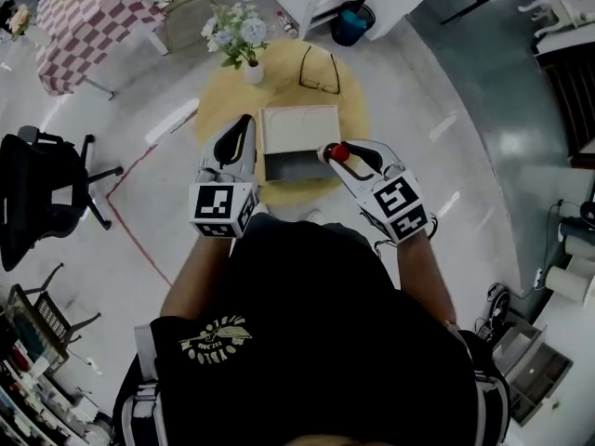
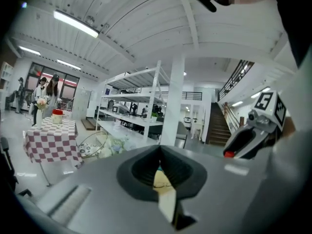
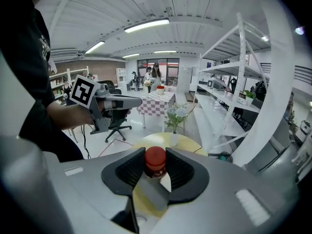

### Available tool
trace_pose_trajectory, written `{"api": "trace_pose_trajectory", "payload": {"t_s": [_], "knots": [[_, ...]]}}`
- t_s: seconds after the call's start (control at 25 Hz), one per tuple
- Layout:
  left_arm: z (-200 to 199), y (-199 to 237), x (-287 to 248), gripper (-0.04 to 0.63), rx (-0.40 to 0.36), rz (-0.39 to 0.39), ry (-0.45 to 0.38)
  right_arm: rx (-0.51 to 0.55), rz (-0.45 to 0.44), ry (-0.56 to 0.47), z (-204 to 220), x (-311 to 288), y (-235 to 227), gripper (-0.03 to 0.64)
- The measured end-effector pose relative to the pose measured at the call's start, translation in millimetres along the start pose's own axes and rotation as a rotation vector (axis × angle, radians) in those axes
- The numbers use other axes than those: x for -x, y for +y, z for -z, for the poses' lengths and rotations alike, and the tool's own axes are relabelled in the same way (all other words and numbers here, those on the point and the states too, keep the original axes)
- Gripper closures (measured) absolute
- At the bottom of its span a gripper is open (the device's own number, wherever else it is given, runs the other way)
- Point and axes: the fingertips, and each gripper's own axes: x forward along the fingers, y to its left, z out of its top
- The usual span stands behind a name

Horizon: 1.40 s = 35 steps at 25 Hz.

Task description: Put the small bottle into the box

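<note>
- Head view: looks steeply down on a round yellow counter (image 1: 209, 110) carrying an open box (image 1: 297, 130), with the lid swung toward the far side and the grey inside showing.
- Finds the left tongs (image 1: 245, 121) just beside the box's left wall, tips pointing toward the far side.
- Finds the right tongs (image 1: 332, 152) at the box's right near corner, clamped on the small bottle (image 1: 340, 152). Puts its red cap just at the box's right edge, not down inside.
- Notes a pair of glasses (image 1: 321, 71) and a vase of flowers (image 1: 240, 43) on the counter beyond the box.
- Left gripper view: shows the 2 dark pads meeting at their tips with nothing between them, only a sliver of counter and box through the slit below. Catches the right tongs at the right side, red cap at their tip.
- Right gripper view: shows both pads pressed against the bottle's sides just under the red cap. Leaves the yellow counter and the vase behind, and the left tongs off to the left, well apart.
</note>
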Motion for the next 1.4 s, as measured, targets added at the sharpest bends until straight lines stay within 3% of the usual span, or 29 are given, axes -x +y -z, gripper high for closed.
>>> {"api": "trace_pose_trajectory", "payload": {"t_s": [0.32,0.6,0.88,1.04,1.4], "knots": [[32,15,-21,0.595,0.016,0.101,0.102,-0.092,0.086,0.058,22,-24,2,0.476],[83,6,-30,0.595,0.031,0.112,0.228,-0.11,0.134,0.09,73,-61,-5,0.476],[141,11,-21,0.595,-0.05,0.066,0.376,-0.144,0.103,0.162,150,-126,-12,0.476],[168,24,-5,0.595,-0.051,0.016,0.45,-0.168,0.118,0.186,186,-158,-14,0.476],[186,25,-10,0.595,-0.051,-0.047,0.473,-0.088,0.09,0.18,218,-194,-23,0.476]]}}
